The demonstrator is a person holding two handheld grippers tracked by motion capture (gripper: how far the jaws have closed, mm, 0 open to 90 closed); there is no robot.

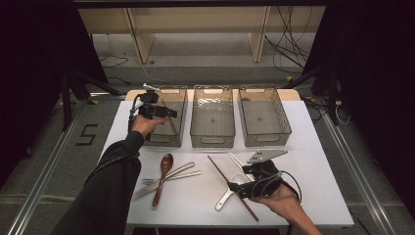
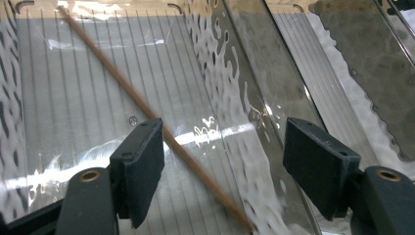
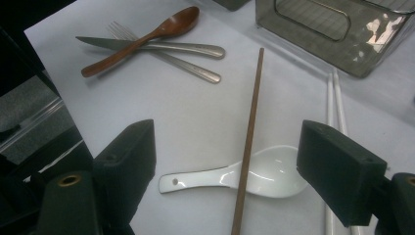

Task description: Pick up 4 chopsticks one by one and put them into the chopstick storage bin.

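The left gripper (image 1: pixel 164 113) hangs over the leftmost clear bin (image 1: pixel 179 94) at the far left of the bench (image 1: pixel 313 147), its jaws spread with nothing pinched between them. Below it, in the left gripper view, a brown chopstick (image 2: pixel 147 107) lies slantwise on the ribbed floor of that bin, free of both pads (one pad merely stands in front of it). To the right stand the middle bin (image 1: pixel 212 139) and the right bin (image 1: pixel 286 125), side by side. At the near right, the right gripper (image 1: pixel 238 177) also stands with its jaws spread, hovering low above a white ceramic spoon (image 3: pixel 274 174) and a second brown chopstick (image 3: pixel 249 137) that lies across the spoon's handle. Just right of them lies a pair of white chopsticks (image 3: pixel 331 103). Further left on the bench, a wooden spoon (image 1: pixel 163 176) lies across a knife (image 1: pixel 147 190) and a fork (image 1: pixel 183 169).
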